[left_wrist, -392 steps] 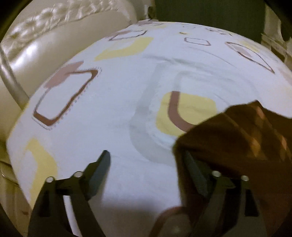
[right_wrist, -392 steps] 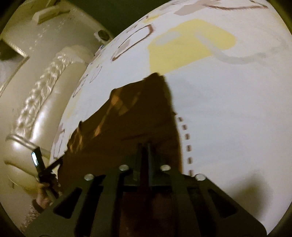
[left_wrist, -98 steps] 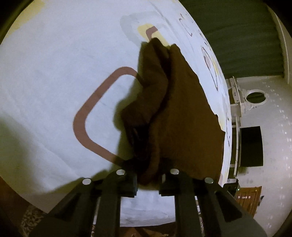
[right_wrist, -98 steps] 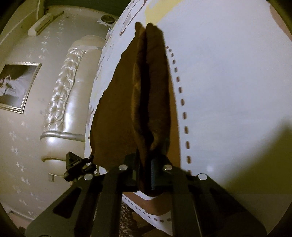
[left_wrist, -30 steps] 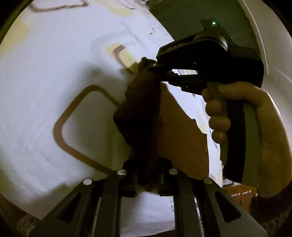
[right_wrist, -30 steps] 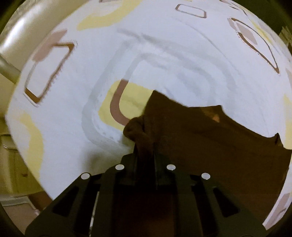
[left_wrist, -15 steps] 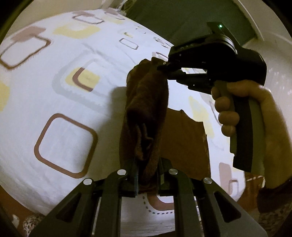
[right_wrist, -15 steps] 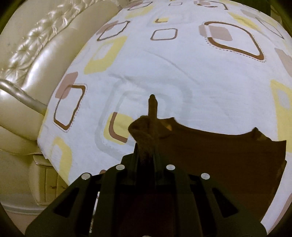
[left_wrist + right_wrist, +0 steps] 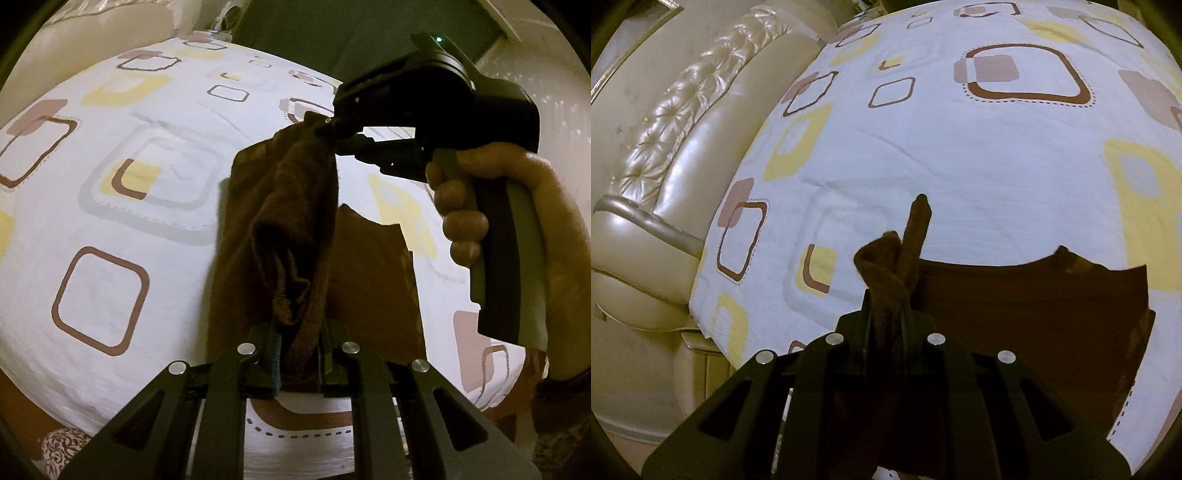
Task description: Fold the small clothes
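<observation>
Holding one bunched end of the brown cloth (image 9: 291,236) right at the bottom of its own view, the left gripper (image 9: 297,354) has its jaws nearly shut, with the thick folded edge squeezed between them. From there the cloth runs up and away like a rope to the right gripper (image 9: 325,127), which pinches the far end, its jaws also closed tight on the fabric. A hand (image 9: 517,236) wraps the handle of that right gripper on the right side of the left wrist view. So the held edge stretches long between the two grippers, and the rest of the cloth hangs down from it. The loose lower part droops onto the bed (image 9: 155,206), just past the near edge of the white sheet with its brown and yellow squares. In the right wrist view the cloth spreads dark and wide to the right of the jaws, over the sheet. Farther off stands the shiny padded headboard (image 9: 665,155). The next move probably means laying this long edge flat on the bed, both grippers together.
</observation>
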A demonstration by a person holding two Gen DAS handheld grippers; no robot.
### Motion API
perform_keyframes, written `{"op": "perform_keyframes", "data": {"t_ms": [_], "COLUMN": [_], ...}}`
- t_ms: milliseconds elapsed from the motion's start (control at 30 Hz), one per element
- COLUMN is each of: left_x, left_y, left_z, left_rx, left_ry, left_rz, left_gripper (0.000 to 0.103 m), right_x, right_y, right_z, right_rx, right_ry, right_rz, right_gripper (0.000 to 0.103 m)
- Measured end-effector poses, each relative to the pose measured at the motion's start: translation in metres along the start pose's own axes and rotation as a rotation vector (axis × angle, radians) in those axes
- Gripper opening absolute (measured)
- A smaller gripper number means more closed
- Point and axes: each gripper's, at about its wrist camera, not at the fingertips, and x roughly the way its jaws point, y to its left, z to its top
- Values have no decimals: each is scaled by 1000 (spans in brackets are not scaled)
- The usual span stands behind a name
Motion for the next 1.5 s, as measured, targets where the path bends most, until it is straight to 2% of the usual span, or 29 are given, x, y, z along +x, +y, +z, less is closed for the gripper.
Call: {"op": "perform_keyframes", "data": {"t_ms": [1167,1500], "left_x": [66,97], "left_y": [-105,-119], "left_z": [-27,-36], "left_rx": [158,194], "left_ry": [80,127], "left_rz": [21,34], "left_gripper": [14,14], "right_x": [-40,-29], "right_y": [-175,-222], "right_z": [-25,-38], "right_rx": [184,250], "right_ry": [-66,-71], "right_rz": [179,207], "right_gripper": [12,12]}}
